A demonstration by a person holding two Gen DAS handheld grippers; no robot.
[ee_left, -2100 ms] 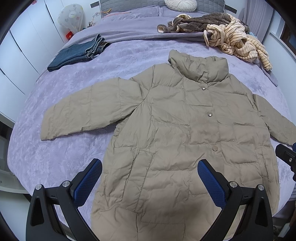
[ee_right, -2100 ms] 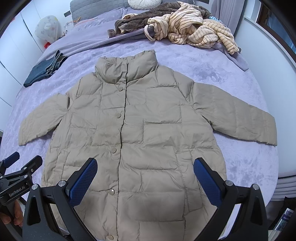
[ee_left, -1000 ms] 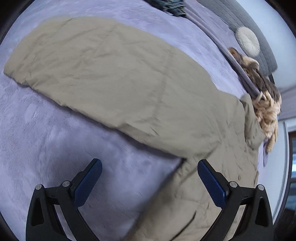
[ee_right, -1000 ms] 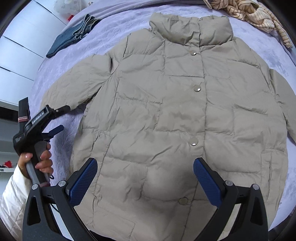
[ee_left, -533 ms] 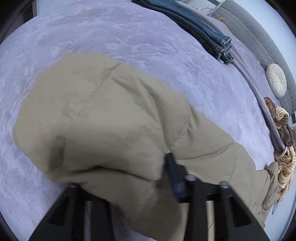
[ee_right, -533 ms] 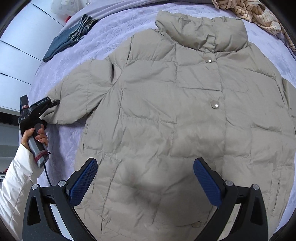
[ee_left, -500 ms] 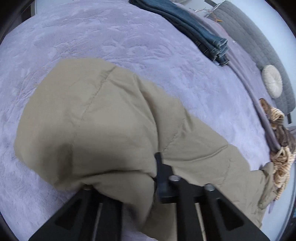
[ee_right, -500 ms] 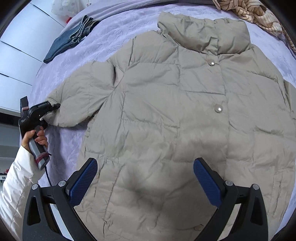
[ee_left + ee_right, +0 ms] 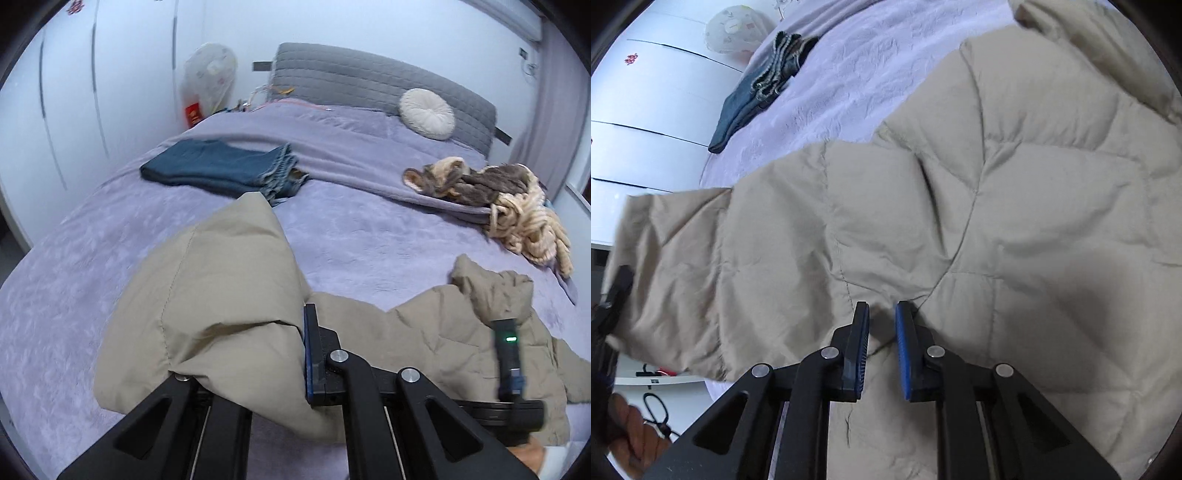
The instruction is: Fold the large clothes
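A beige puffer jacket (image 9: pixel 1015 206) lies front up on the purple bed (image 9: pixel 369 236), collar (image 9: pixel 487 284) toward the headboard. My left gripper (image 9: pixel 295 332) is shut on the end of its left sleeve (image 9: pixel 207 295) and holds it up off the bed; the sleeve drapes over one finger and hides it. In the right wrist view the left gripper (image 9: pixel 613 295) shows dark at the sleeve's end. My right gripper (image 9: pixel 882 317) is down on the jacket near where the sleeve joins the body. Its jaws are closing, with a pinched ridge of fabric between the blue pads (image 9: pixel 905 339).
Folded jeans (image 9: pixel 221 171) lie at the bed's far left. A heap of knitted clothes (image 9: pixel 498 195) lies far right, and a round cushion (image 9: pixel 426 114) leans on the grey headboard. White wardrobe doors (image 9: pixel 74 92) stand along the left. A person's hand (image 9: pixel 631 443) is at bottom left.
The left gripper has risen with the sleeve and turned toward the headboard. The right gripper has come down to the jacket's sleeve side, and its wide jaws have closed to a narrow gap.
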